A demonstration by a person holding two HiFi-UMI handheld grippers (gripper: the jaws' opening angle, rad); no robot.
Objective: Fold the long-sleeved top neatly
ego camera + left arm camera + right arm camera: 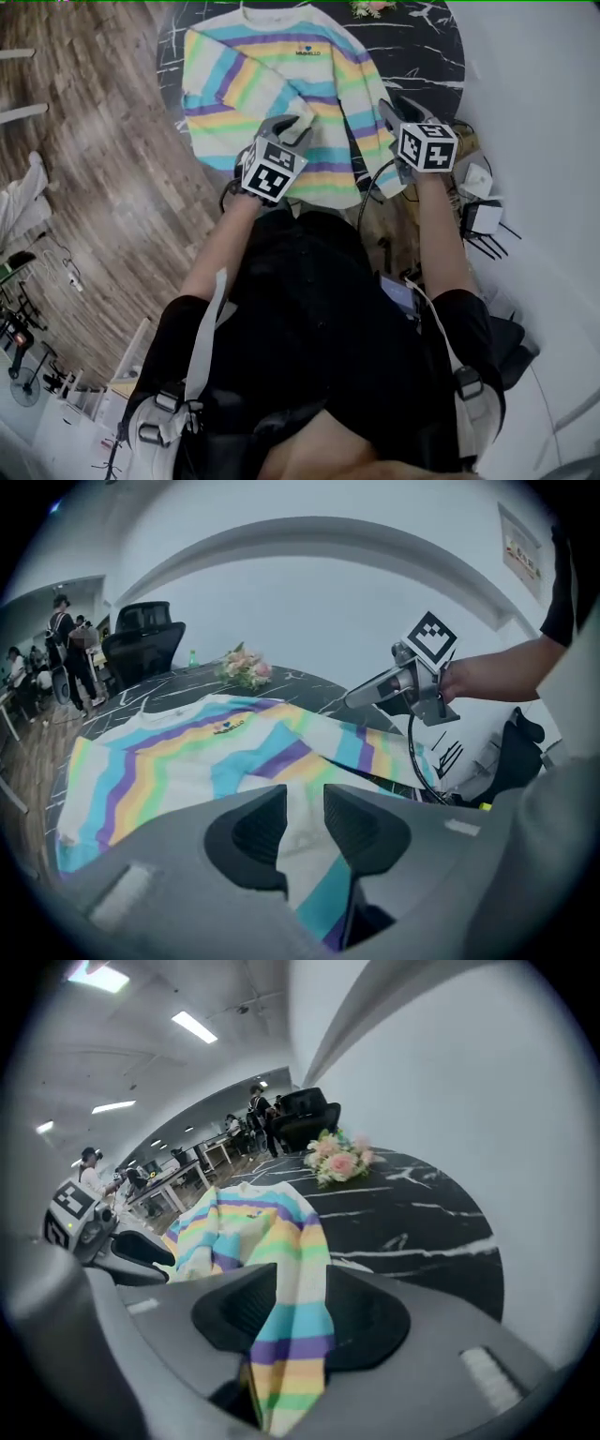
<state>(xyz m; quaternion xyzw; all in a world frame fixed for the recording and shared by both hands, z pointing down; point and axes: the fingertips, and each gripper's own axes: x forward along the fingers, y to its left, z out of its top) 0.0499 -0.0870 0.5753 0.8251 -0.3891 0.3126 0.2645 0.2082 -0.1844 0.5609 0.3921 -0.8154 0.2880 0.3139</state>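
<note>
Table: the round black marble-look table (pixel 427 52) was the only thing carrying anything. It had the pastel striped long-sleeved knit top (pixel 281 75) lying front-up on it, and a pink flower bunch (pixel 244 666) at the far edge, well past both tools.

Left gripper: the left gripper (pixel 305 822) had its jaws closed down to a narrow gap, clamped on a bit of the striped cloth. The rest of the top was spread out ahead of it.

Right gripper: the right gripper (pixel 302 1312) had its jaws a little wider, pinching one striped sleeve (pixel 295 1251). The sleeve ran up between the pads and hung down below them. The body of the top lay off to that tool's left.

Tools: they were close together at the near side of the top, each pointing down and away from the person.

Hard to see: honestly couldn't tell which part of the top the left one had.

Hidden: the near hem was behind the marker cubes, and the table's near edge was behind the person's black clothes.

Cut off: the flowers were clipped by the head view's top edge.

Too small: the chest print couldn't be read.

Background: a black office chair (pixel 141 635) sat beyond the table.
</note>
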